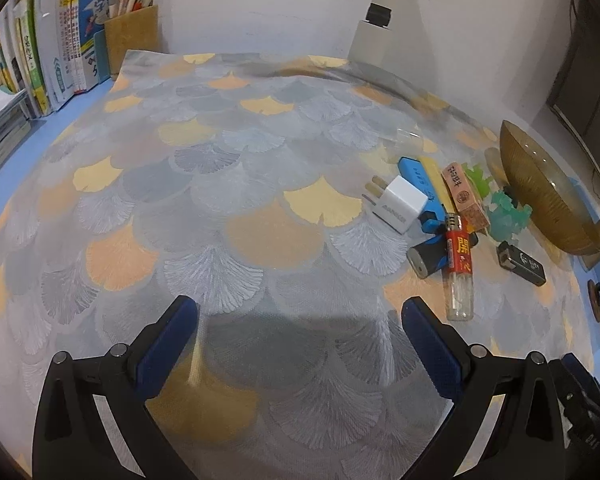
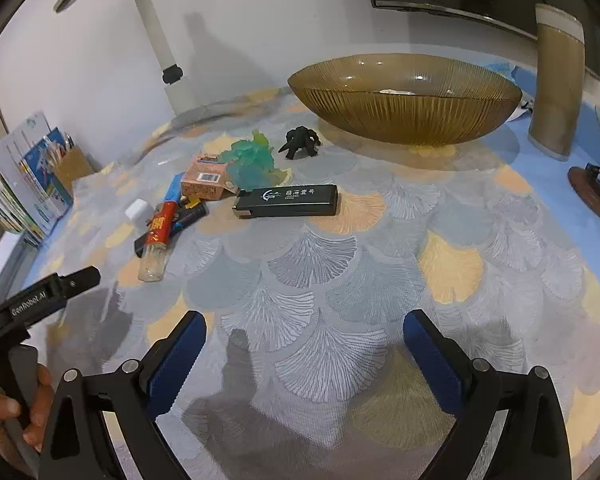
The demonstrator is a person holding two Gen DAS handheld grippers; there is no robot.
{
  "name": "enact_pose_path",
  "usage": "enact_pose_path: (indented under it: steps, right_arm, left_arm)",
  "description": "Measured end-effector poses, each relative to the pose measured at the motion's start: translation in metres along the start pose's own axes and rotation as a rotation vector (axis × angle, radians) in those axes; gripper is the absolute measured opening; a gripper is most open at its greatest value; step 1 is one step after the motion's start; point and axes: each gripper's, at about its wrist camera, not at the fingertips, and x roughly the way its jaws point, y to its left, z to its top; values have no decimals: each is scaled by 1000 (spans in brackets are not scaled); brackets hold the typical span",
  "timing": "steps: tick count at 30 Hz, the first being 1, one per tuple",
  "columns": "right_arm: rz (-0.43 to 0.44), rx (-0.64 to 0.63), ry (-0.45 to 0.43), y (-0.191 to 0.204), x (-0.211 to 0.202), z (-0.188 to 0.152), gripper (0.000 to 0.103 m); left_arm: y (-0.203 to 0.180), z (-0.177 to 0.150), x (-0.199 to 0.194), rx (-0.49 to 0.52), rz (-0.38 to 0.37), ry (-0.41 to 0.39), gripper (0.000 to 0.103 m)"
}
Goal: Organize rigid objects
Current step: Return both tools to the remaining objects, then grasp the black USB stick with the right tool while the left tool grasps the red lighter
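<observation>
A pile of small items lies on the patterned cloth: a white charger (image 1: 399,204), a red-labelled lighter (image 1: 458,268), a blue lighter (image 1: 416,178), a tan box (image 1: 466,196), green figures (image 1: 508,216) and a black lighter (image 1: 522,263). In the right wrist view I see the black lighter (image 2: 286,201), red lighter (image 2: 158,236), tan box (image 2: 206,184), green figures (image 2: 252,160), a small black figure (image 2: 302,142) and an amber glass bowl (image 2: 404,98). My left gripper (image 1: 300,312) and right gripper (image 2: 304,326) are both open and empty, short of the pile.
Books (image 1: 48,52) and a pen holder (image 1: 132,36) stand at the back left. A tan cylinder (image 2: 556,80) and a round wooden stand (image 2: 596,194) are right of the bowl (image 1: 540,188). The left gripper's body (image 2: 32,304) shows at the left edge.
</observation>
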Motion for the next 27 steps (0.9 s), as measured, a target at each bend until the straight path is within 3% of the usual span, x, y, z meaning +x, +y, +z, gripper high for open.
enact_pose_path:
  steps: [4, 7, 14, 17, 20, 22, 24, 27]
  right_arm:
    - [44, 30, 24, -5, -5, 9, 99]
    - [37, -12, 45, -2, -9, 26, 99]
    - [43, -238, 112, 18, 2, 64, 99]
    - [-19, -381, 114, 27, 16, 78, 99]
    - [2, -459, 127, 31, 32, 90, 97]
    - [30, -491, 140, 32, 43, 93, 87]
    - [55, -510, 176, 32, 59, 95, 65]
    - [52, -534, 207, 34, 79, 95, 63]
  left_arm:
    - [-1, 2, -5, 17, -120, 16, 102]
    - [-11, 10, -6, 57, -163, 43, 101]
    - [-38, 51, 7, 224, -153, 48, 101]
    - [-42, 68, 23, 255, -182, 85, 93]
    - [-48, 76, 43, 276, -206, 139, 82]
    - [-52, 76, 53, 282, -208, 152, 81]
    - [-54, 75, 58, 284, -215, 154, 76]
    - [-55, 75, 59, 313, -205, 141, 75]
